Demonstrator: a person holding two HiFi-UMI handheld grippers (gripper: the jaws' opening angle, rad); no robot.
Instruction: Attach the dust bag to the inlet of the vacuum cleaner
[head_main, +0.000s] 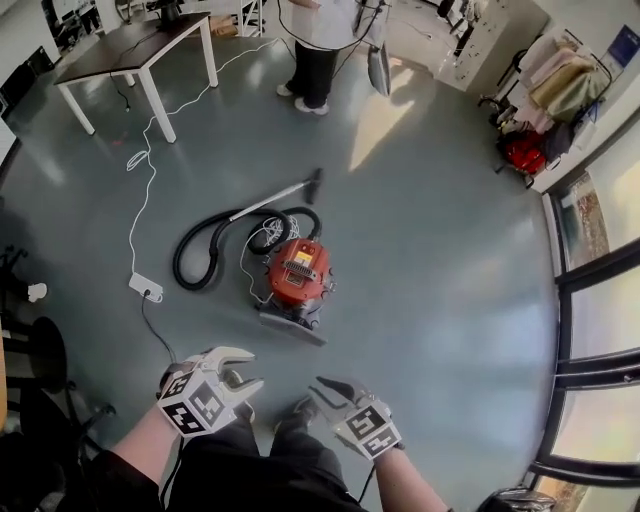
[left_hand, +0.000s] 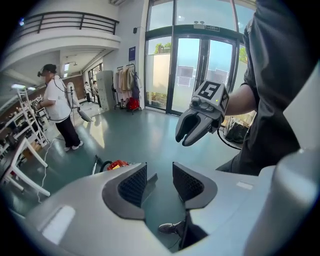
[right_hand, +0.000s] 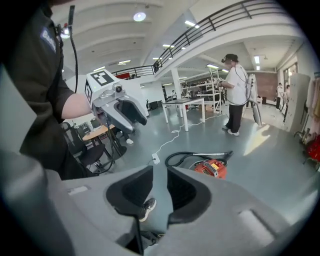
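A red canister vacuum cleaner stands on the grey floor ahead of me, its black hose curled to its left. A flat grey piece lies against its near side; I cannot tell what it is. No dust bag is recognisable in any view. My left gripper and right gripper hang in the air well short of the vacuum, side by side. The left gripper is open and empty. The right gripper has a narrower gap with nothing between the pads. The vacuum shows small beyond both sets of jaws.
A white power strip and its cable lie left of the vacuum. A dark-topped table stands at the back left, and a person stands behind the vacuum. Clothes and bags are piled at the right by the glass doors.
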